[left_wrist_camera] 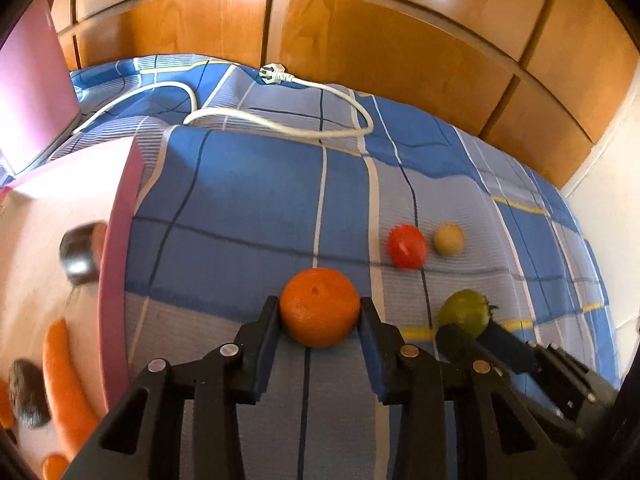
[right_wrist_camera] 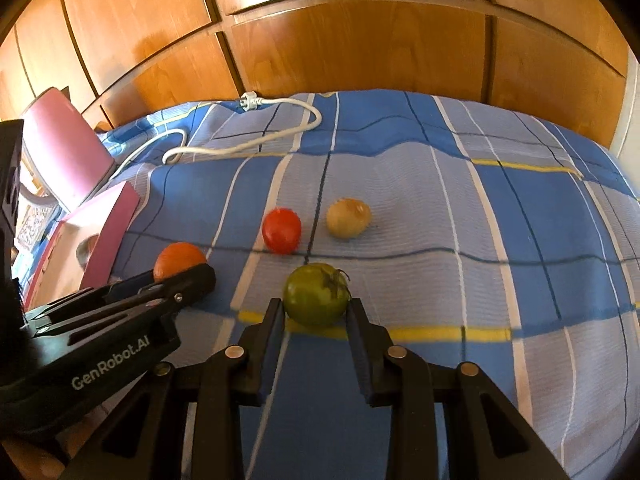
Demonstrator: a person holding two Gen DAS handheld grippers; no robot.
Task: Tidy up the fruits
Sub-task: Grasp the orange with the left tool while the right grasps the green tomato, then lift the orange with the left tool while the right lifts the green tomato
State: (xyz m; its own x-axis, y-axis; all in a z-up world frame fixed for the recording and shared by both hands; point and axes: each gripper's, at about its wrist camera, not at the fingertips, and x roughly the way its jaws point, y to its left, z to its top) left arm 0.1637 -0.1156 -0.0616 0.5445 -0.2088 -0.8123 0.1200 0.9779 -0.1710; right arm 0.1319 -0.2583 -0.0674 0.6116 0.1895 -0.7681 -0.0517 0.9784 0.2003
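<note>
Orange (left_wrist_camera: pixel 319 307) sits gripped in the left tongs (left_wrist_camera: pixel 320 314), green tomato (right_wrist_camera: pixel 316 294) in the right tongs (right_wrist_camera: pixel 316 312); lift both gently toward the pink box (left_wrist_camera: pixel 120 240) left of the orange.

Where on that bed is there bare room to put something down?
Bare blanket lies right of the onion, out to the bed's edge, and between the white cable and the red tomato. Crowded: around orange, green tomato and pink tray.
</note>
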